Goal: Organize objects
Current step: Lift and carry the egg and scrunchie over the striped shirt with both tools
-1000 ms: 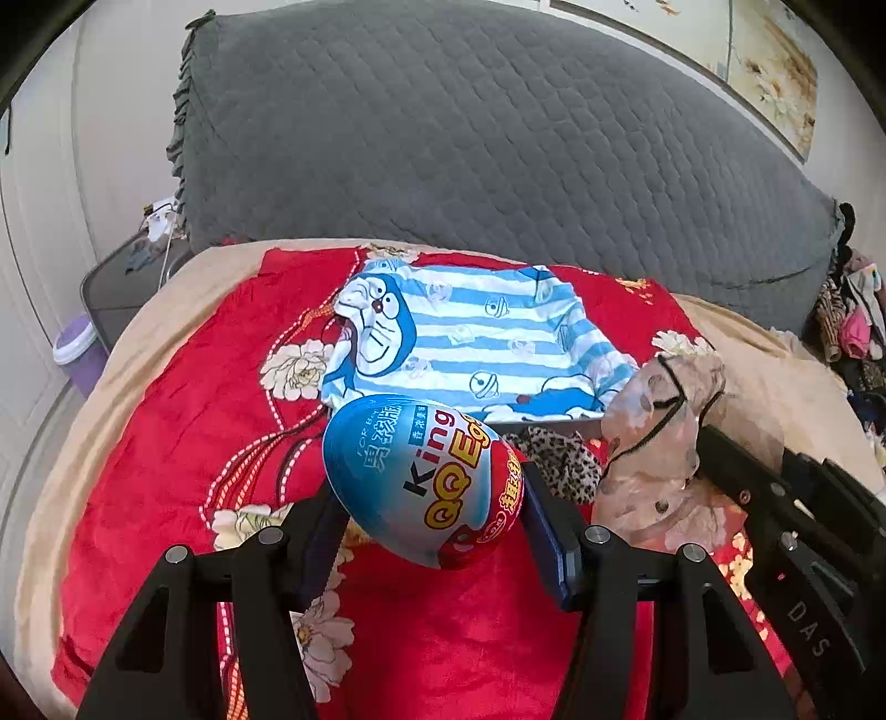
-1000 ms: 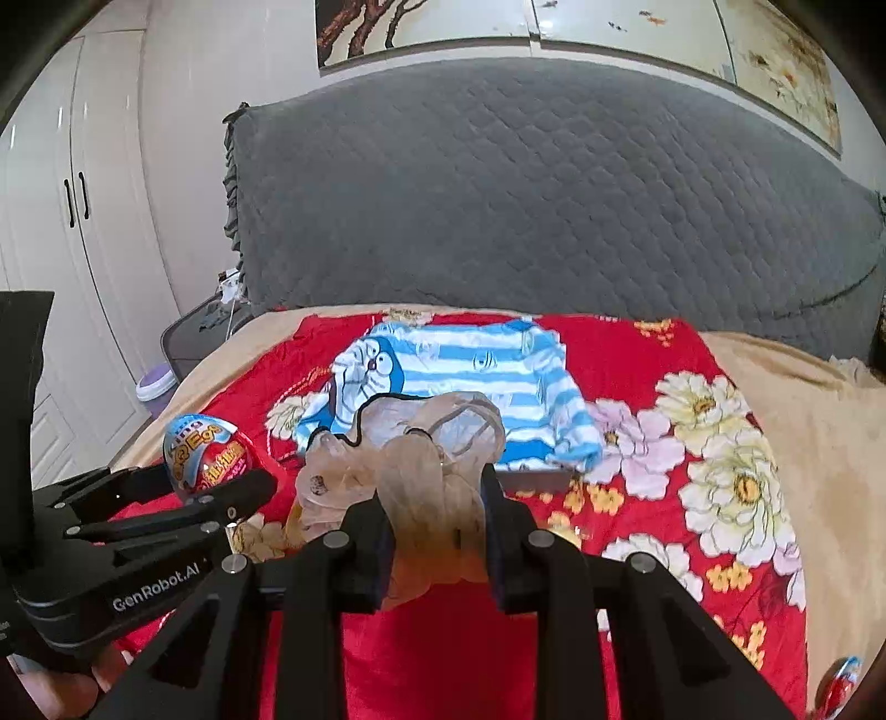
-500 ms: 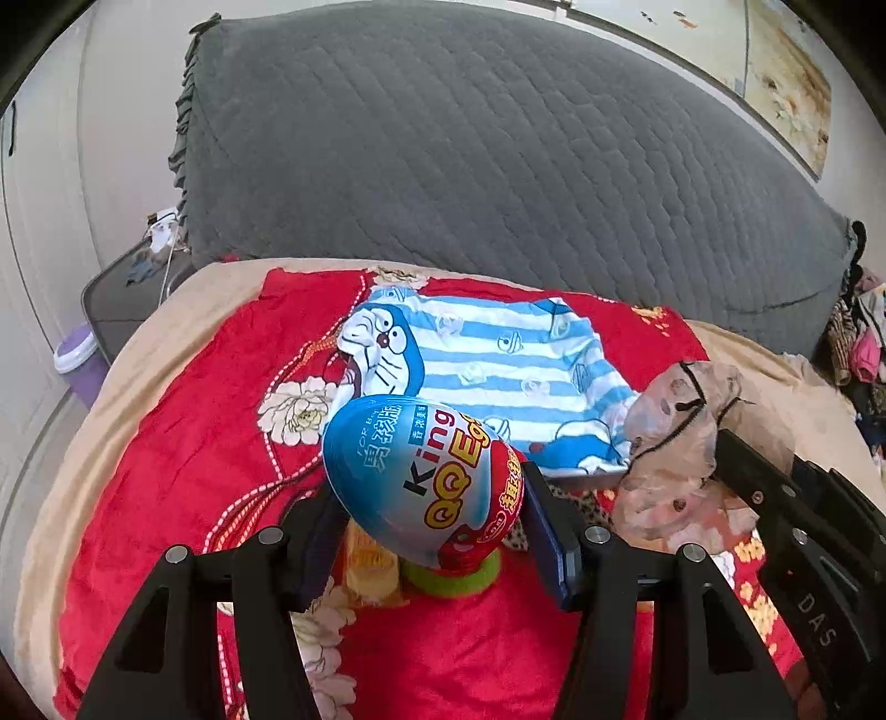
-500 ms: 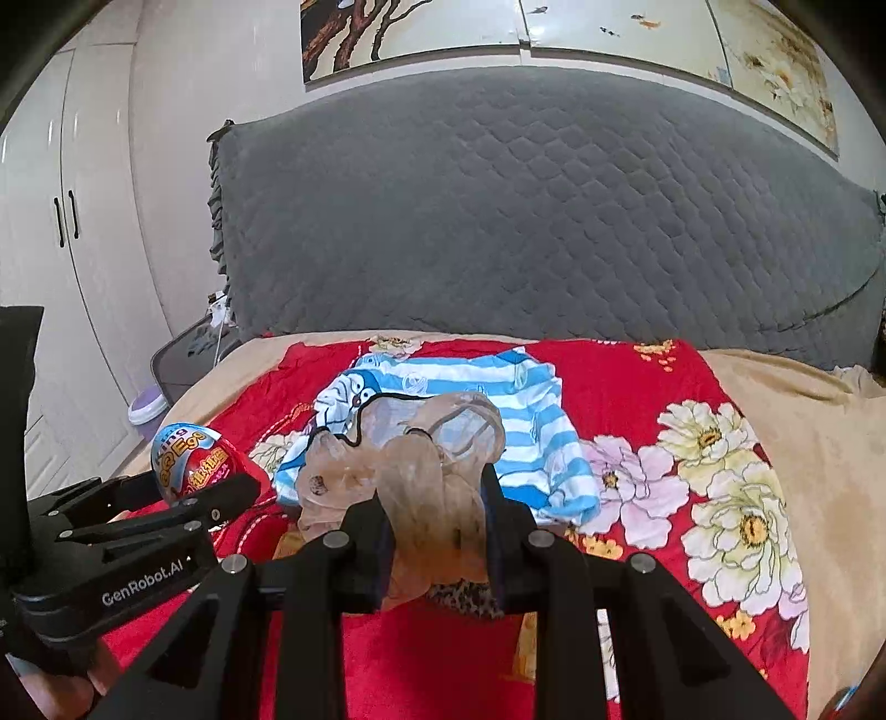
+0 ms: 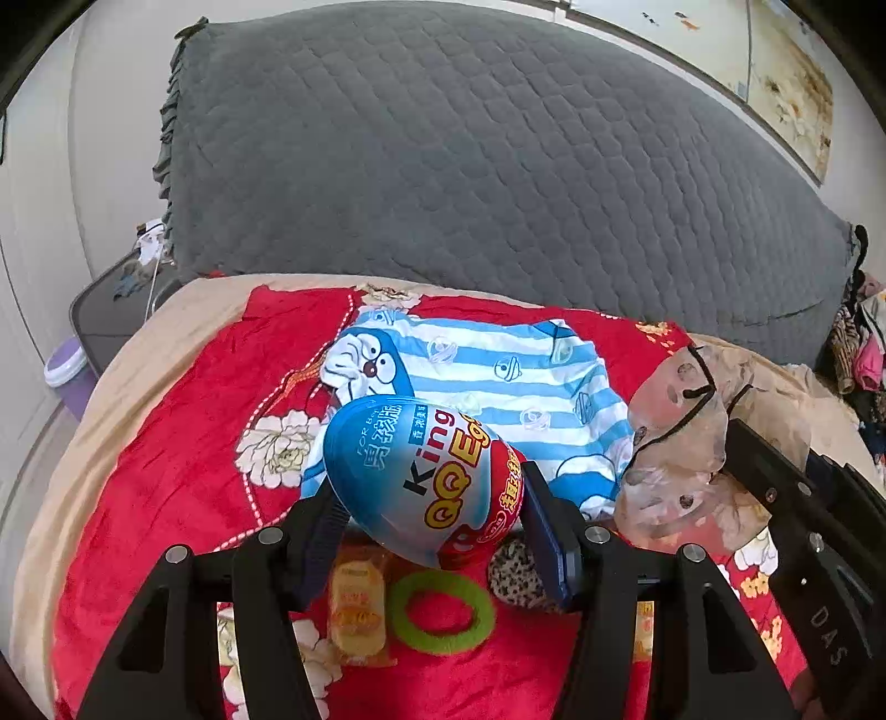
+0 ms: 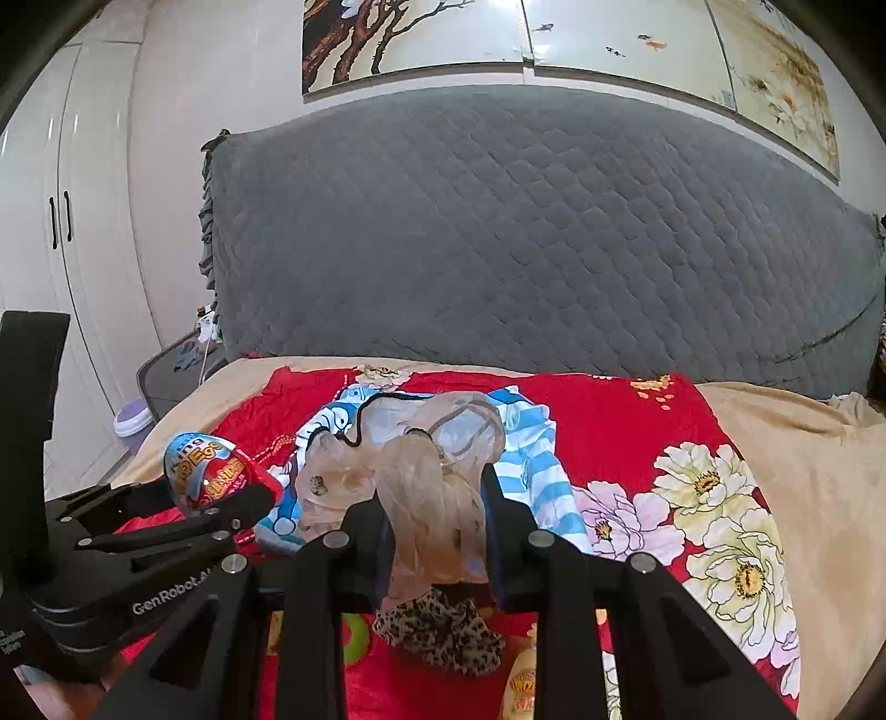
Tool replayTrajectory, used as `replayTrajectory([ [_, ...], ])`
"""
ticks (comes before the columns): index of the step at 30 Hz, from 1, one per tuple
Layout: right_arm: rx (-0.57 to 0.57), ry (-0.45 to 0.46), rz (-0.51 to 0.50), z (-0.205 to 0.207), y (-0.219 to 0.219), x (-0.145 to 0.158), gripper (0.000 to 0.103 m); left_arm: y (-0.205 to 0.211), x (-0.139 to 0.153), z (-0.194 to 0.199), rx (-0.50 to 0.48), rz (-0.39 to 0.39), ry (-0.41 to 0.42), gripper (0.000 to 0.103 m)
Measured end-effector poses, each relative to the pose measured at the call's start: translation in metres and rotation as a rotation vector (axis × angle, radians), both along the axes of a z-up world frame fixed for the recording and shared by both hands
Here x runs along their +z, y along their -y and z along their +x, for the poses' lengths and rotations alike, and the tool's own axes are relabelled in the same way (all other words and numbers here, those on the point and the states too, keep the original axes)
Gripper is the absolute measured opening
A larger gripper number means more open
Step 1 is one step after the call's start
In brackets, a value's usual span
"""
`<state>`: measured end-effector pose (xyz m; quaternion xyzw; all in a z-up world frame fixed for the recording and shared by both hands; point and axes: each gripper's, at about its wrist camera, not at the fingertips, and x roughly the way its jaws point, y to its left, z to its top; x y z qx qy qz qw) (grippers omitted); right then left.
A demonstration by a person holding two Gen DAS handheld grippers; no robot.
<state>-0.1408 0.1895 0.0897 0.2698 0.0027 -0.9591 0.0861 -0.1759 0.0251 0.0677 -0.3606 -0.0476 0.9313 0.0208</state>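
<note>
So far we have only two things lifted over the bed, the left gripper clamped on a toy egg and the right gripper pinching a sheer cloth, while the green ring, snack packet and leopard-print piece lie unsorted near us.

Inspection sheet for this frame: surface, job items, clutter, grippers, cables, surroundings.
Surface: red floral blanket over a tan sheet.
Job's things: toy egg; sheer scarf; striped shirt lying flat.
Clutter: green ring, yellow packet, leopard-print cloth.
Grippers: left gripper shut on the egg; right gripper shut on the scarf.
Cables: white cord at the bedside.
Surroundings: grey quilted headboard, wardrobe, wall painting.
</note>
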Motion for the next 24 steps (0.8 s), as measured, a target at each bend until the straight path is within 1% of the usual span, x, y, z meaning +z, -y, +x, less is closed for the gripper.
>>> replayTrajectory([
  [8, -0.009, 0.002, 0.005, -0.020, 0.001, -0.008, 0.027, -0.005, -0.001, -0.020, 0.001, 0.002, -0.018, 0.061],
  [13, -0.006, -0.005, 0.003, -0.028, 0.002, -0.011, 0.027, -0.006, -0.001, -0.035, -0.002, -0.010, -0.030, 0.061],
  [17, -0.001, -0.007, 0.008, -0.037, 0.005, -0.014, 0.027, -0.003, -0.003, -0.048, 0.000, -0.011, -0.028, 0.061],
  [21, 0.004, -0.005, 0.013, -0.046, 0.006, -0.017, 0.027, 0.001, -0.006, -0.058, 0.010, 0.006, -0.027, 0.061],
  [24, -0.001, -0.005, 0.008, -0.050, 0.004, -0.020, 0.027, 0.002, -0.011, -0.065, 0.011, 0.000, -0.021, 0.061],
])
